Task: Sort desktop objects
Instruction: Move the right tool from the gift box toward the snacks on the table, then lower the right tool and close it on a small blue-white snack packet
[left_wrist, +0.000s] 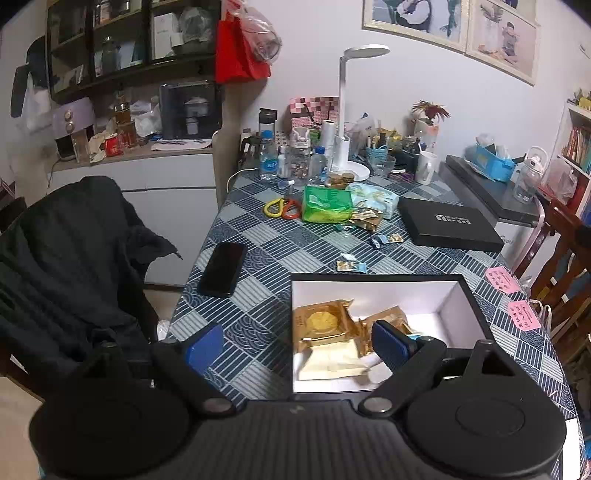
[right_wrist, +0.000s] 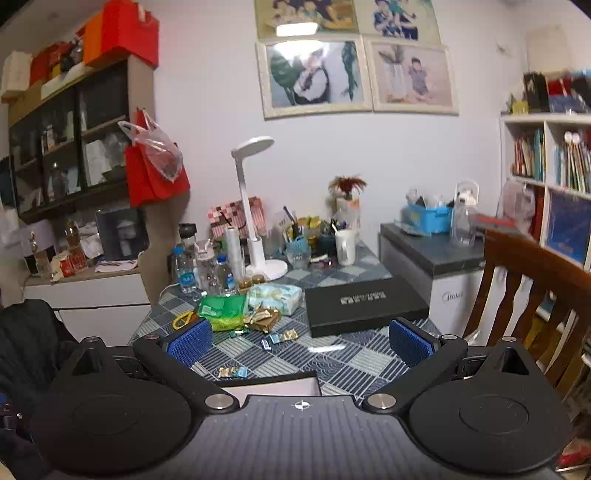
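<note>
In the left wrist view, the left gripper (left_wrist: 295, 349) is hovering over the near edge of the desk (left_wrist: 258, 236), its fingers spread wide and holding nothing; the right-hand pad is hanging over the open box (left_wrist: 469, 295). That white-lined box is sitting at the near edge and is already holding gold-wrapped pastries (left_wrist: 325, 325) and a pale packet against its left wall, so some sorting is looking done. What is lying loose is plenty: small candies (left_wrist: 351, 265) just beyond the box's far rim, more wrappers near the middle, a green packet (left_wrist: 327, 205), coloured loops (left_wrist: 282, 210) and a phone (left_wrist: 223, 268) by the left edge. The black lid (left_wrist: 448, 226) is lying apart toward the right edge. The box's near wall is being hidden by the gripper body.

In the right wrist view, the right gripper (right_wrist: 300, 341) is being held higher and further back, fingers likewise wide apart and empty. Only a strip of the box's far rim is showing. The candies (right_wrist: 232, 372) are lying just beyond it. The box's contents are hidden here, and the clutter at the far edge is too crowded to sort out.
</note>
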